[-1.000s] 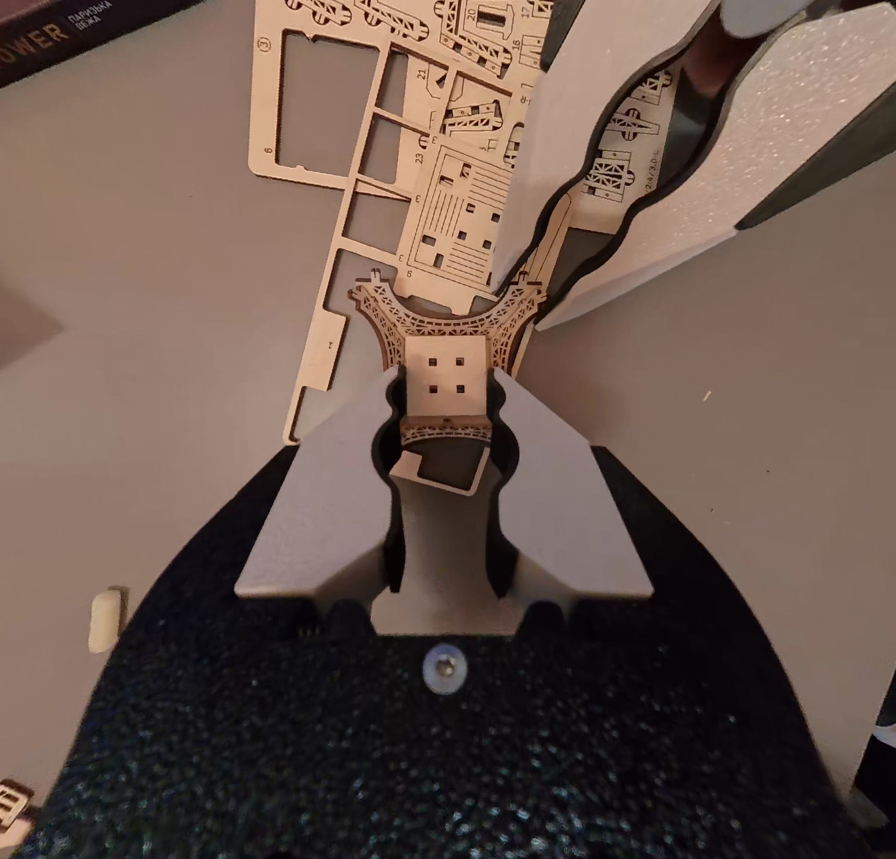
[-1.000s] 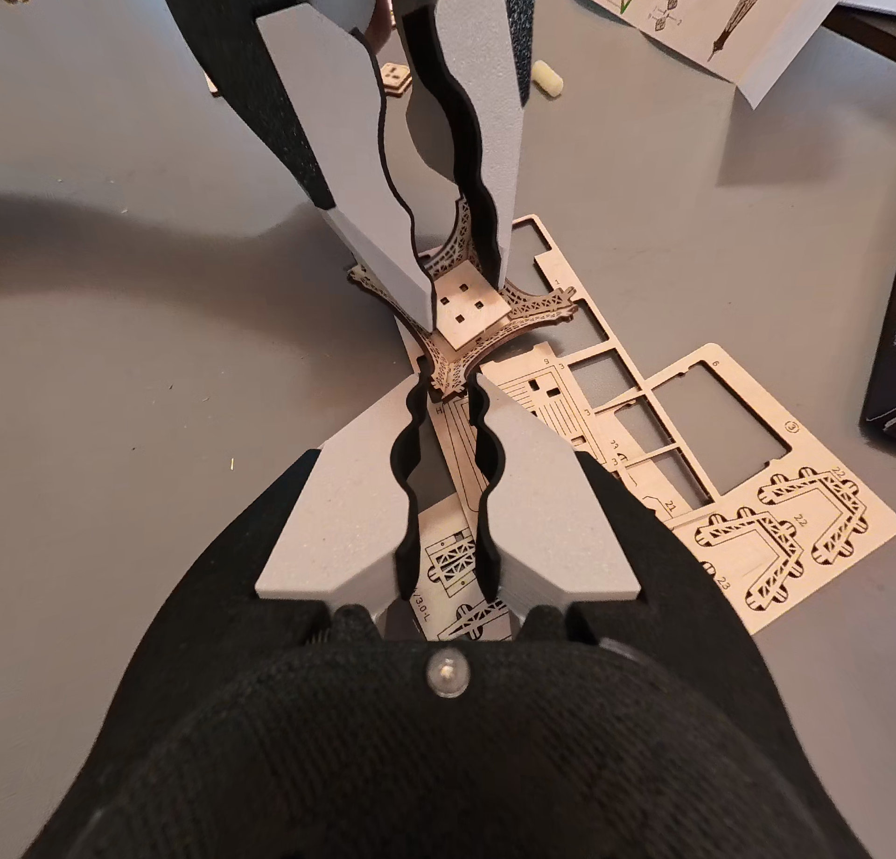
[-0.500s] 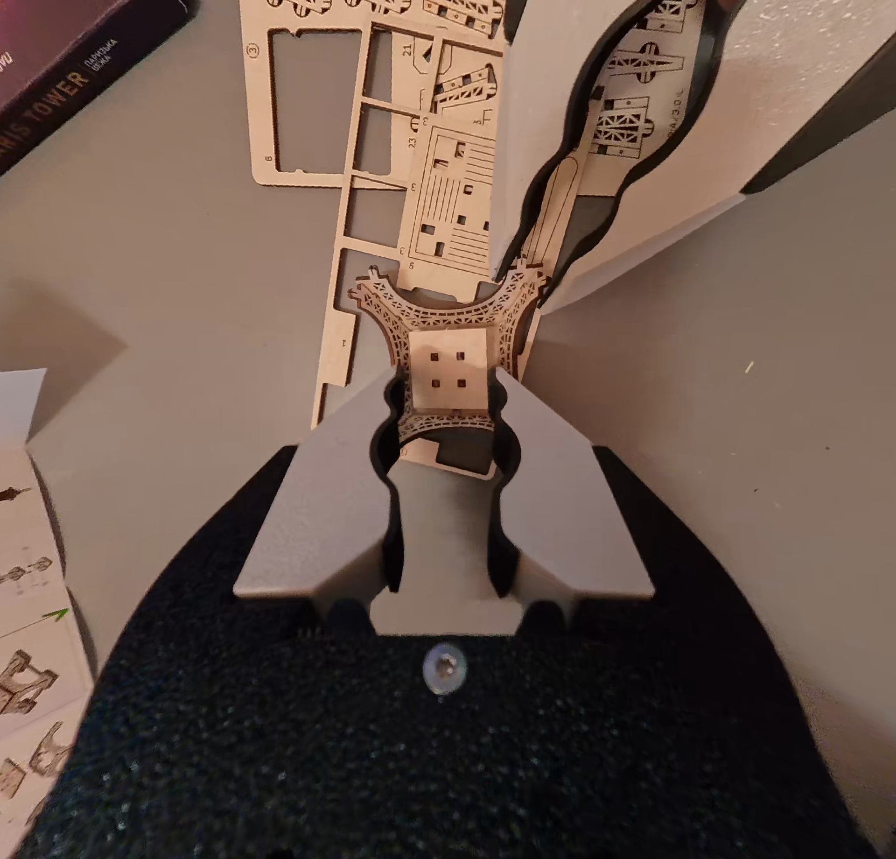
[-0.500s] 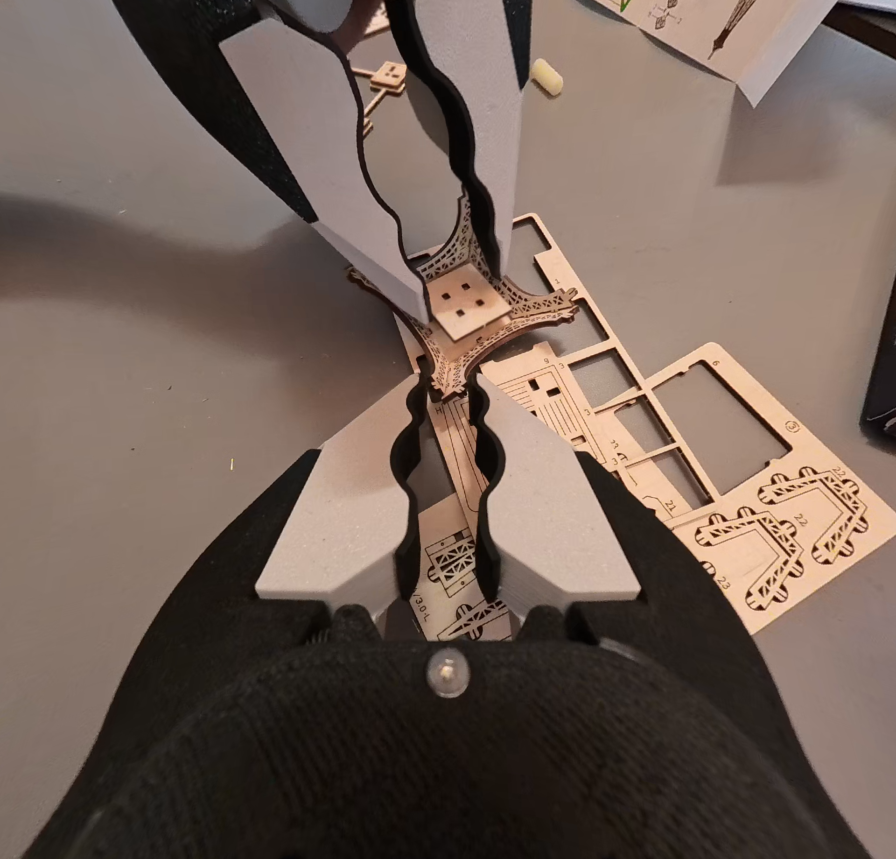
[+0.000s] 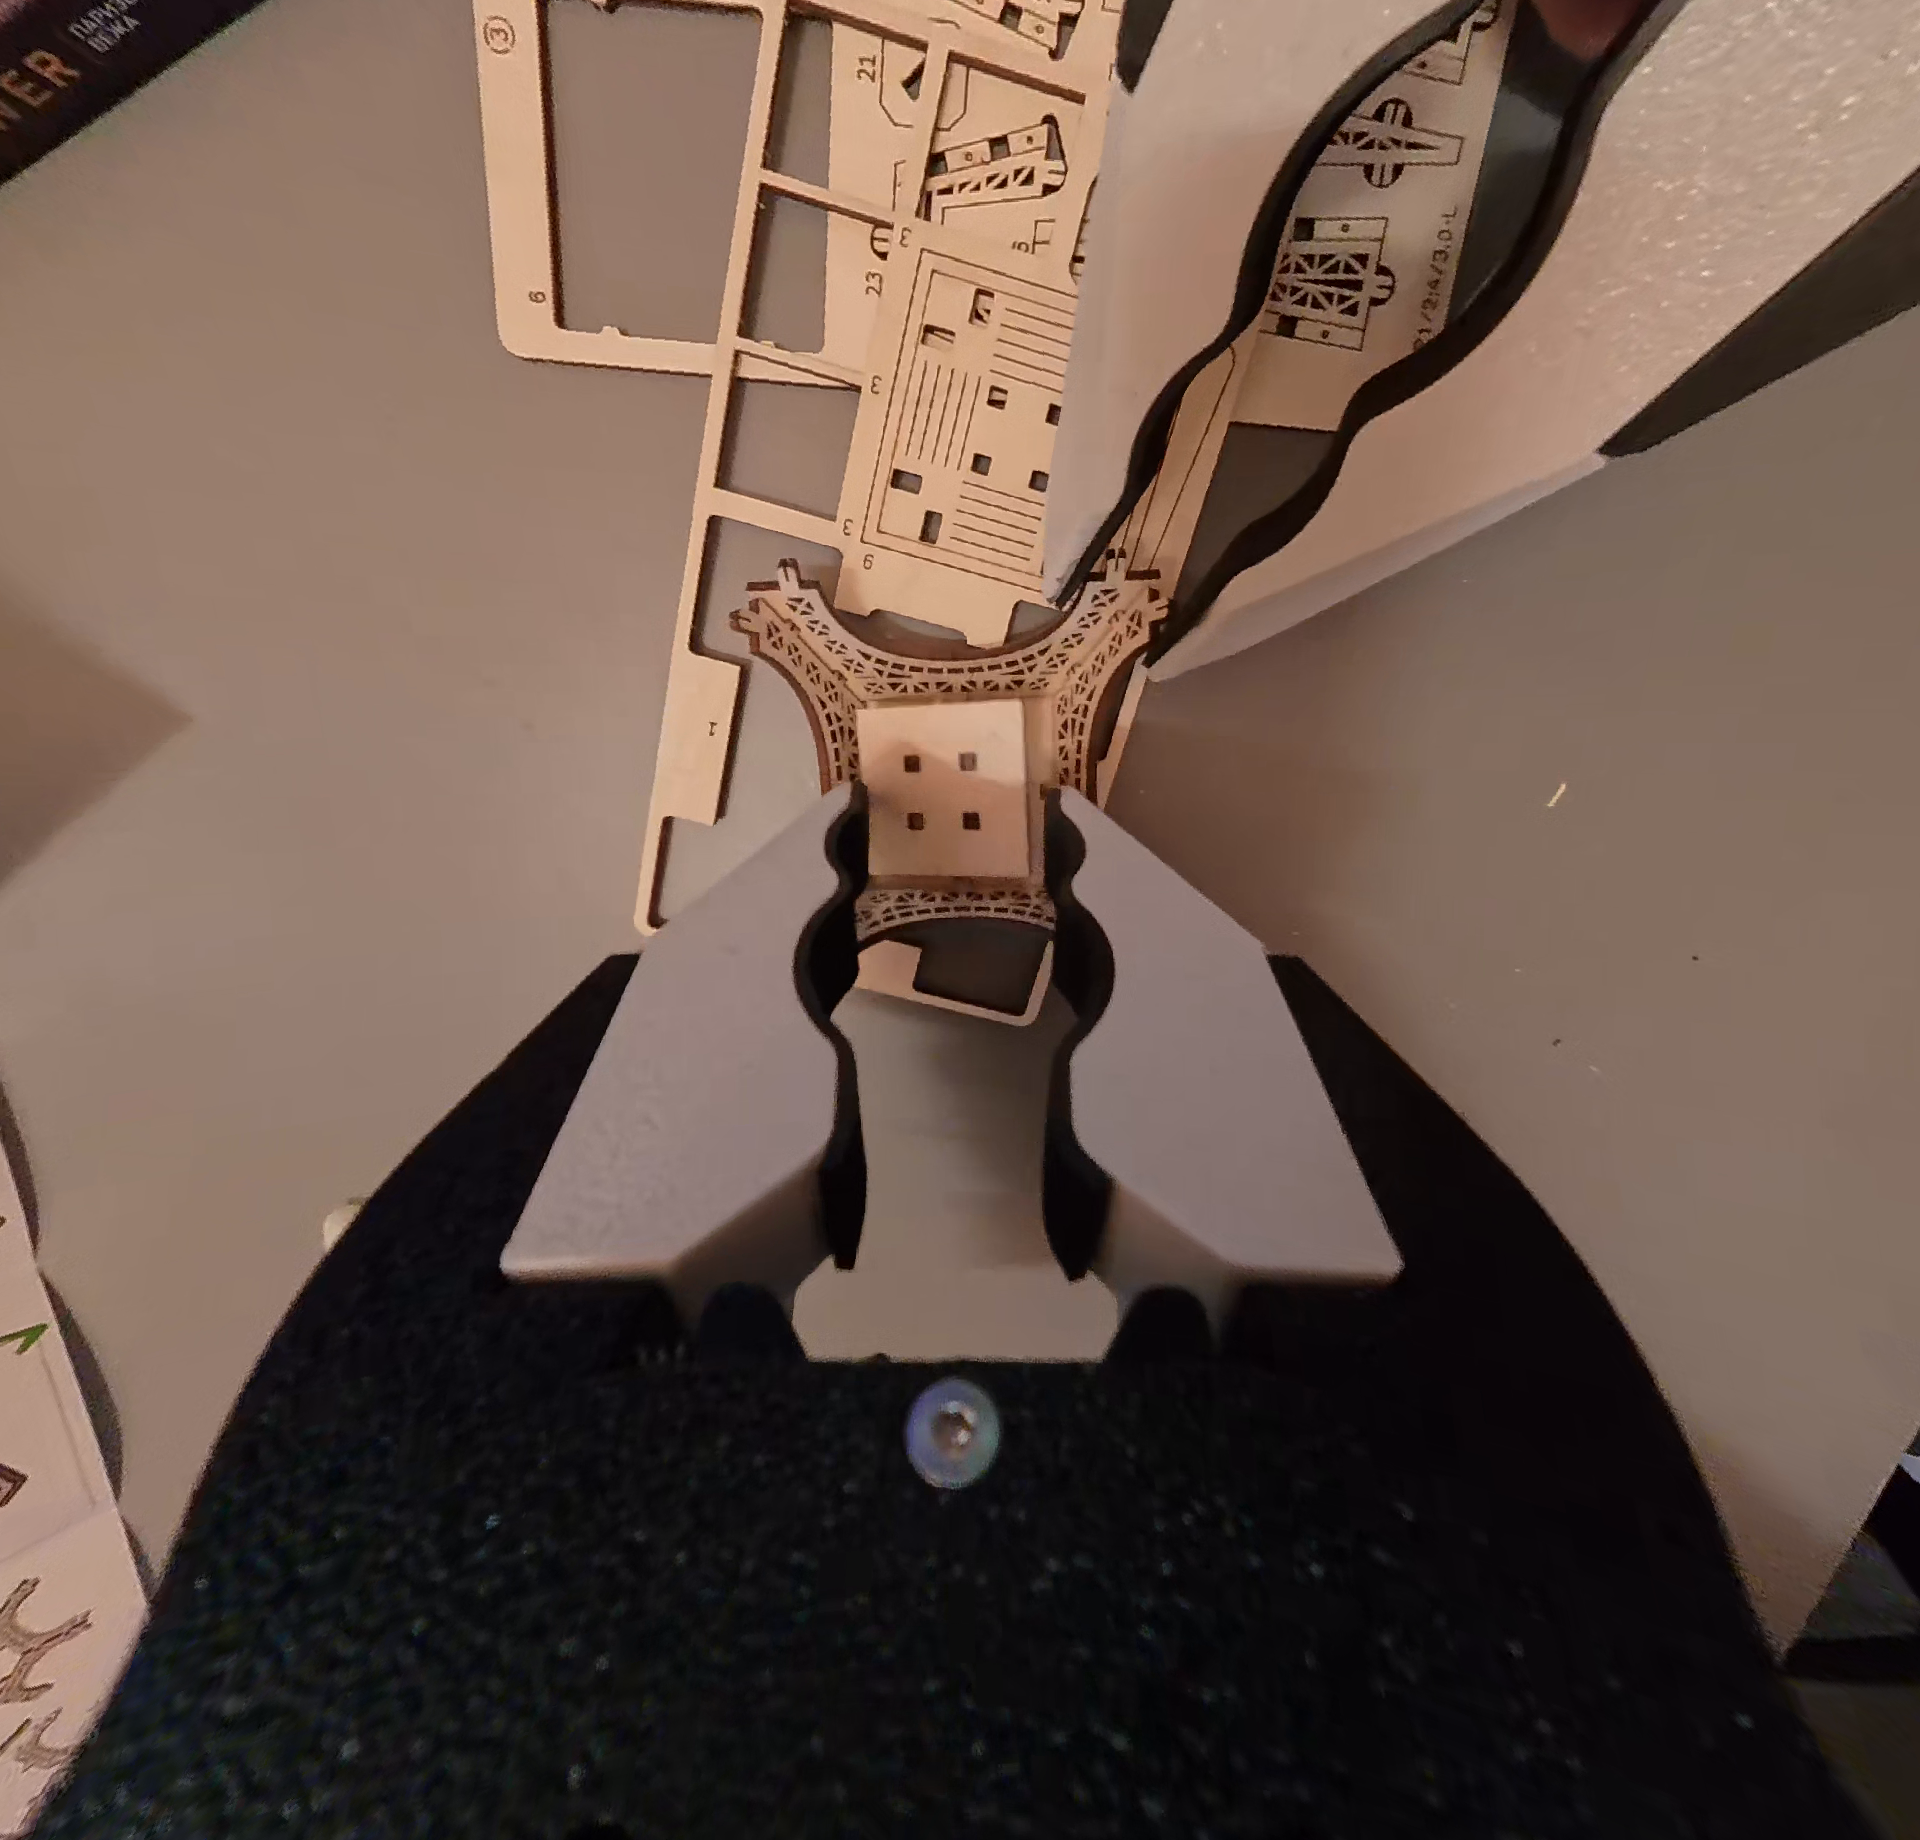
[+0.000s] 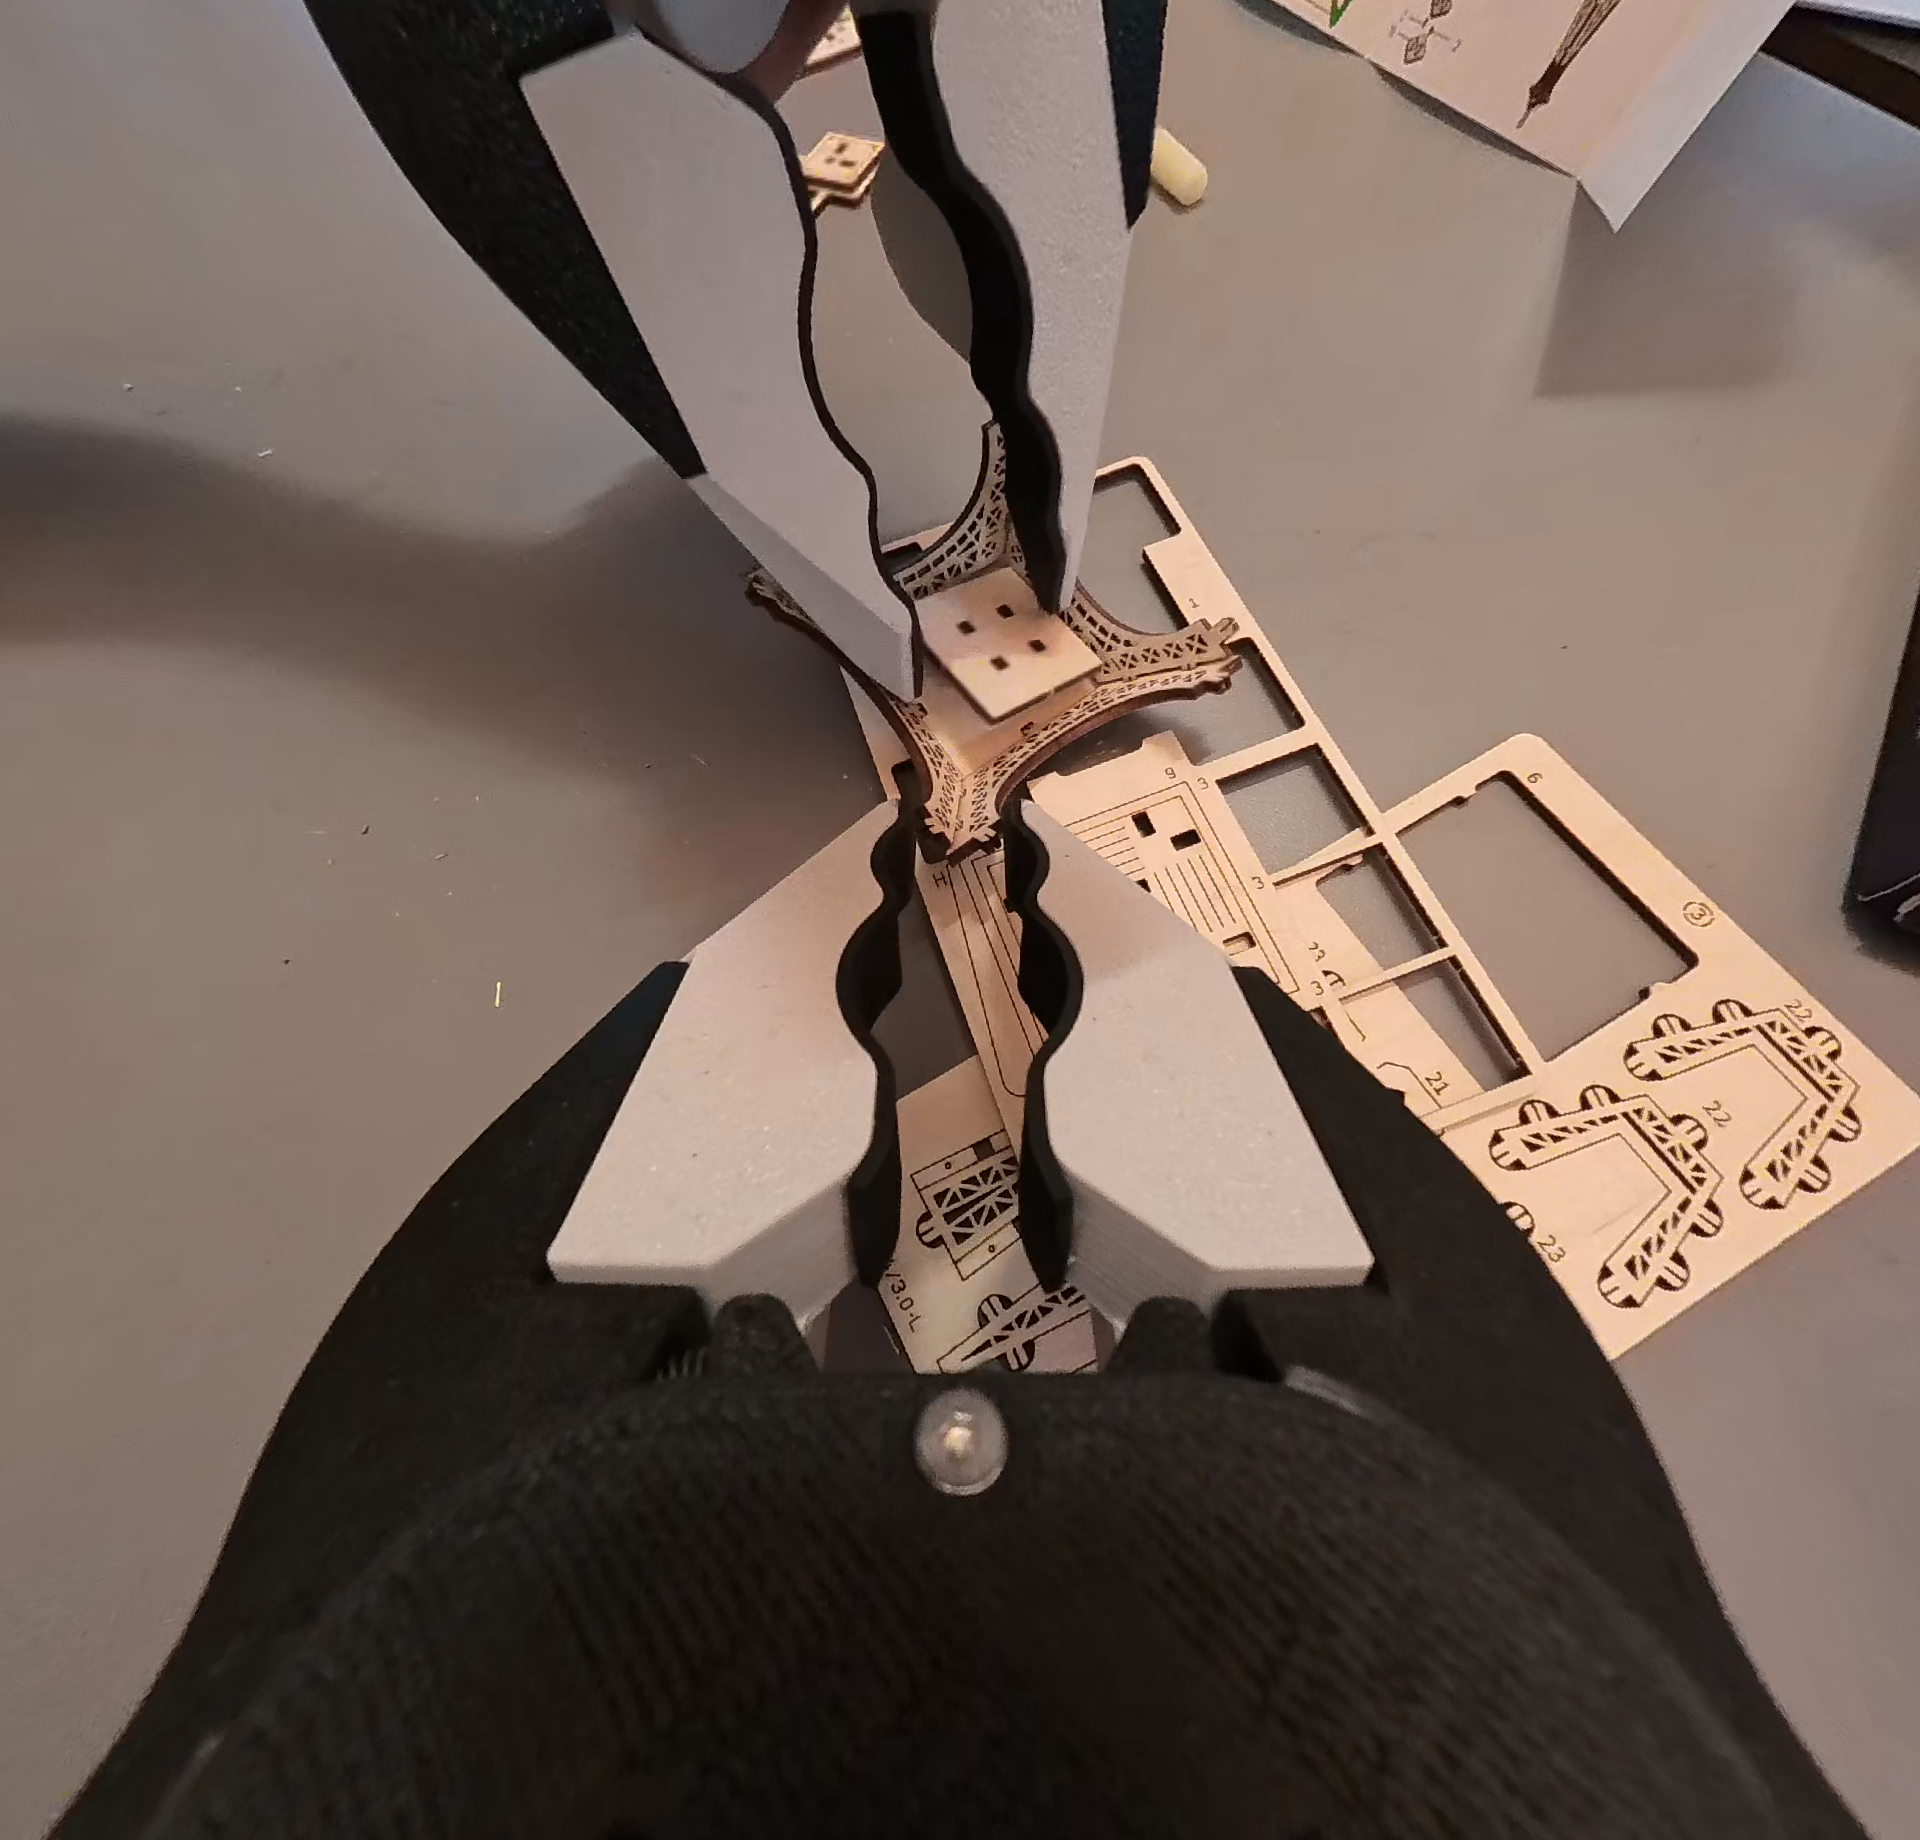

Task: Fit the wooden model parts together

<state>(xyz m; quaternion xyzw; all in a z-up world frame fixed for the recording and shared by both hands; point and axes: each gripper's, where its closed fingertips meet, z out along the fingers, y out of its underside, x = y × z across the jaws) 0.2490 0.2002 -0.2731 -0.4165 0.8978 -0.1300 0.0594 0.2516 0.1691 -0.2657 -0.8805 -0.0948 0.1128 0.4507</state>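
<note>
A wooden lattice tower base (image 5: 951,788) with a square four-hole top plate stands on the grey table, partly over a punched-out parts sheet (image 5: 790,336). My left gripper (image 5: 954,803) is shut on the base, with its fingers against both sides of the plate. In the right wrist view it comes down from above (image 6: 977,627) onto the plate (image 6: 1013,647). My right gripper (image 6: 963,819) is shut on one corner leg of the base (image 6: 961,793). It shows at the upper right of the left wrist view (image 5: 1127,616).
The parts sheet (image 6: 1558,959) spreads to the right with several parts still in it. A paper instruction sheet (image 6: 1558,24) lies far right. A cream peg (image 6: 1179,175) and a small wooden piece (image 6: 842,164) lie behind. A dark box (image 5: 104,45) is far left. My left and right fingertips are right by each other.
My left gripper has tilted and shifted slightly while staying on the tower base. My right gripper and the base have not visibly moved.
</note>
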